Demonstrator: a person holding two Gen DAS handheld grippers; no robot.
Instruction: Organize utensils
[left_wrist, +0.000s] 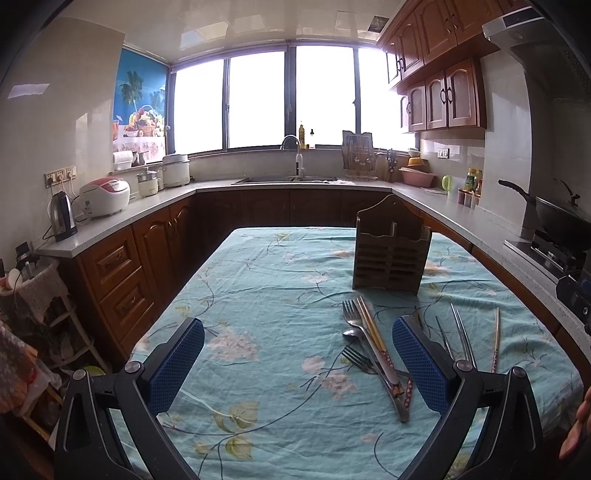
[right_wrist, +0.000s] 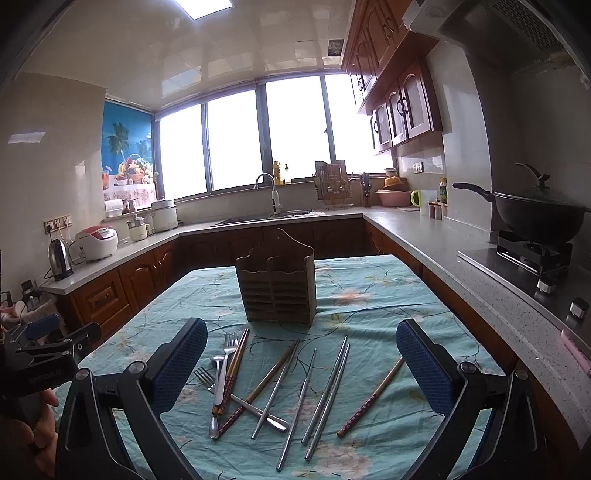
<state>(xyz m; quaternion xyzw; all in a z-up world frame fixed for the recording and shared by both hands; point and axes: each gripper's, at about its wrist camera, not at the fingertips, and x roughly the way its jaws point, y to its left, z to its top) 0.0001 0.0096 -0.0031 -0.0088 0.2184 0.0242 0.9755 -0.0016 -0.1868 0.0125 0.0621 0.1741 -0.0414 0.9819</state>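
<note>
Forks (right_wrist: 225, 365) and chopsticks (right_wrist: 328, 395) lie loose on our tablecloth (right_wrist: 369, 295) before the wooden holder (right_wrist: 275, 286). Only our right view shows the full scatter. Left gripper (left_wrist: 297, 363) and right gripper (right_wrist: 301, 369) hover, fingers spread, empty.

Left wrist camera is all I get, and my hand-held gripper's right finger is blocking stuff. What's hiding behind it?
Observer: A wooden chopstick lies slanted there, and its near end crosses a fork handle.
Child: What does the near end of the chopstick way over on the right look like?
Observer: That rightmost chopstick has a red patterned near end and lies alone on the tablecloth.
Child: Is the other hand holding anything?
Observer: No, the right hand-held gripper is wide open and empty.
</note>
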